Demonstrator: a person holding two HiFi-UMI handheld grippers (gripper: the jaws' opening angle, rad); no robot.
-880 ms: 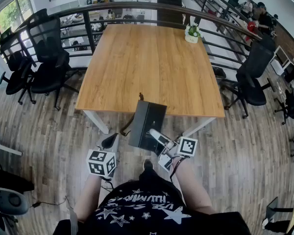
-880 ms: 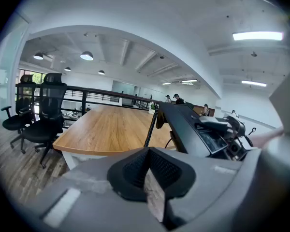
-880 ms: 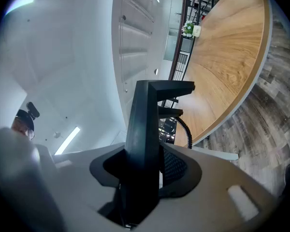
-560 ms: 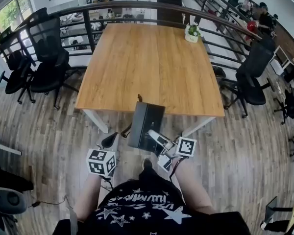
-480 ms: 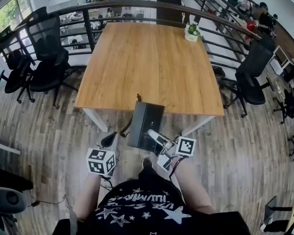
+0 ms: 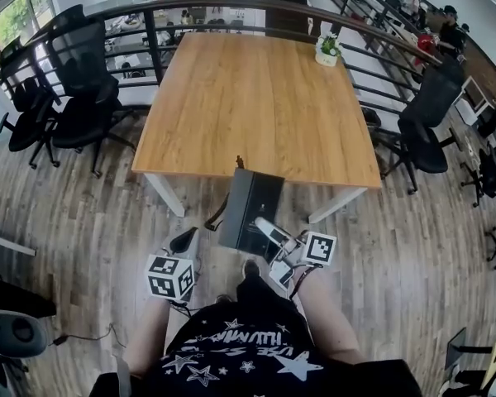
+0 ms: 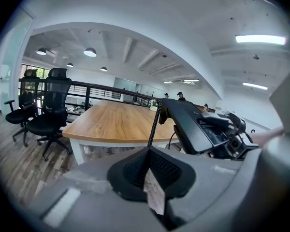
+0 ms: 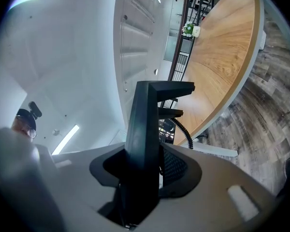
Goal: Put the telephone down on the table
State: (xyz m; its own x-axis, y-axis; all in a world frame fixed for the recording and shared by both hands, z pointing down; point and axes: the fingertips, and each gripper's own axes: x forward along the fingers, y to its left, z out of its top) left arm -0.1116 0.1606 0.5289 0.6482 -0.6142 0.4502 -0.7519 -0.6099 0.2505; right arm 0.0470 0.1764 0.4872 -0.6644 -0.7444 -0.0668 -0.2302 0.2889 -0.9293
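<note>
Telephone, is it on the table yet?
Not yet. Done: the telephone is picked up. In hand: the right gripper clamps it in the air, short of the table; the left gripper seems to pinch its cord. Left: set it on the wood.

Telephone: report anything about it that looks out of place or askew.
The telephone is out of place: it is held tilted on edge in the right gripper, in the air at the near edge of the table, not on it. Its coiled cord runs into the left gripper, whose jaws are closed.

Black starred shirt (image 6: 231, 350); left gripper (image 6: 185, 238) grey, marker-cubed.
</note>
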